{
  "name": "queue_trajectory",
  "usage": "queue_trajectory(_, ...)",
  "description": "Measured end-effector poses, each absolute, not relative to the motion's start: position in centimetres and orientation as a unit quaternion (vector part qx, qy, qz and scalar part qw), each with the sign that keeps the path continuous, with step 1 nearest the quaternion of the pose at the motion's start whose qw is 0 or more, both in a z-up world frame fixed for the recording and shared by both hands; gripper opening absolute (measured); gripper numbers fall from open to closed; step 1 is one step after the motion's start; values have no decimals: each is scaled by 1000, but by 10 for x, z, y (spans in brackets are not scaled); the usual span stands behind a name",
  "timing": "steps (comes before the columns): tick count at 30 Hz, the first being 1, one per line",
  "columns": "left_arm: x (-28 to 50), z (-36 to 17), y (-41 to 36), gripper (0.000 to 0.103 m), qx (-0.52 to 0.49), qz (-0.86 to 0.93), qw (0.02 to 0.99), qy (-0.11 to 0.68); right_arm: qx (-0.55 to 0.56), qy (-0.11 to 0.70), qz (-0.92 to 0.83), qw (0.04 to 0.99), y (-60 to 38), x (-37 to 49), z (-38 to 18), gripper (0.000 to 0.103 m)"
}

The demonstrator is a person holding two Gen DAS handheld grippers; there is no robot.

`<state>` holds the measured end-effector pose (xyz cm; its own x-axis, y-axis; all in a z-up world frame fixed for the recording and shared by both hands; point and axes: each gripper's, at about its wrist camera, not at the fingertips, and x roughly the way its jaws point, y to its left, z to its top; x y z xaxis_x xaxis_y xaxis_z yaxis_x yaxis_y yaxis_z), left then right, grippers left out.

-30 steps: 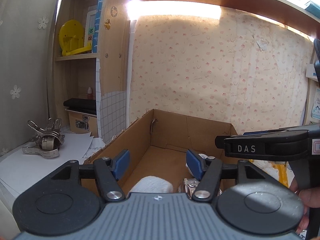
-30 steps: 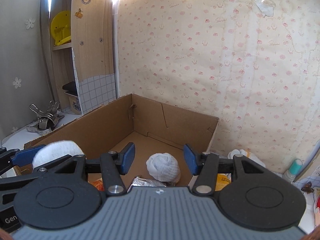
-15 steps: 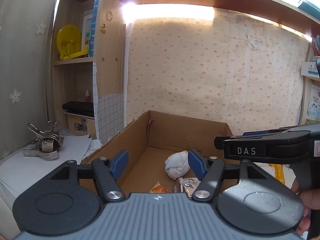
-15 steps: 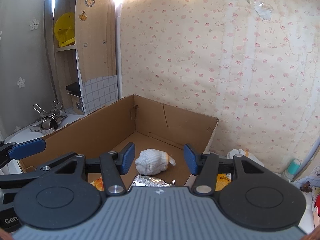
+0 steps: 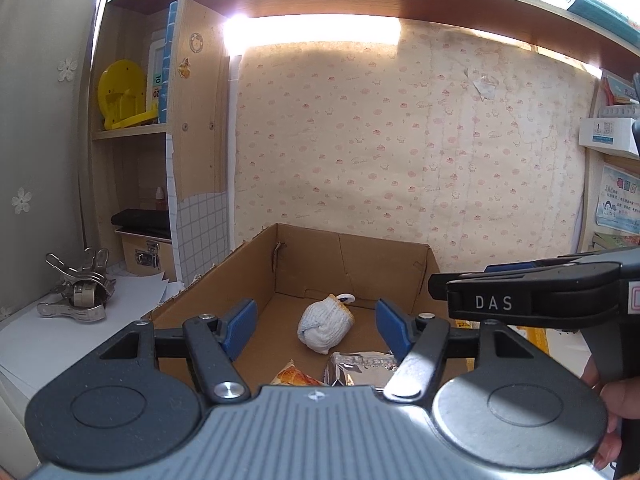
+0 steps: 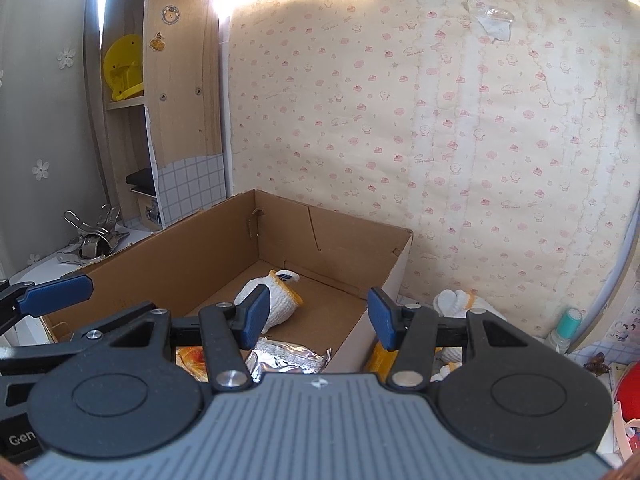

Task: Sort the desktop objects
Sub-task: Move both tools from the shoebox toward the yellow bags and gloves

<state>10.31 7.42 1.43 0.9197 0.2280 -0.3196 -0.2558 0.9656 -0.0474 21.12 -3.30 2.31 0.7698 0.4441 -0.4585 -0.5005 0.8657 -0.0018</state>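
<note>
The balled white glove (image 5: pixel 326 327) with a yellow cuff lies on the floor of the open cardboard box (image 5: pixel 216 280), roughly mid-floor and clear of both grippers. Nearest the cameras, the left gripper (image 5: pixel 316 324) hovers above the box's near end with its blue fingers (image 5: pixel 240 322) released and nothing between them; the right gripper (image 6: pixel 316 314) hangs beside it over the box's near right wall, fingers likewise spread apart and gripping nothing. A hand (image 5: pixel 608 396) shows at the right edge of the left view, holding the right gripper's handle. Just below the fingers, inside the box, sit a silver foil packet (image 5: pixel 360 370) and an orange snack packet (image 5: pixel 294 378), side by side, with the glove beyond them. Outside the box's right wall, on the worktop (image 6: pixel 584 356), lie a yellow packet (image 6: pixel 380 354) and more white gloves (image 6: pixel 456 300). To the left, metal clips (image 5: pixel 78 292) rest on white paper (image 5: pixel 60 336). Farther back stand the wooden shelf unit (image 5: pixel 200 120) and the patterned wallpaper (image 5: pixel 400 160).
</note>
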Motion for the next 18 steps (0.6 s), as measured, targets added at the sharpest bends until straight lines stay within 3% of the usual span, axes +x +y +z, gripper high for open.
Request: queue_trajectory(18, 100, 19, 37, 69, -29, 96, 983, 155, -45, 224, 225, 947, -78, 196, 25, 53)
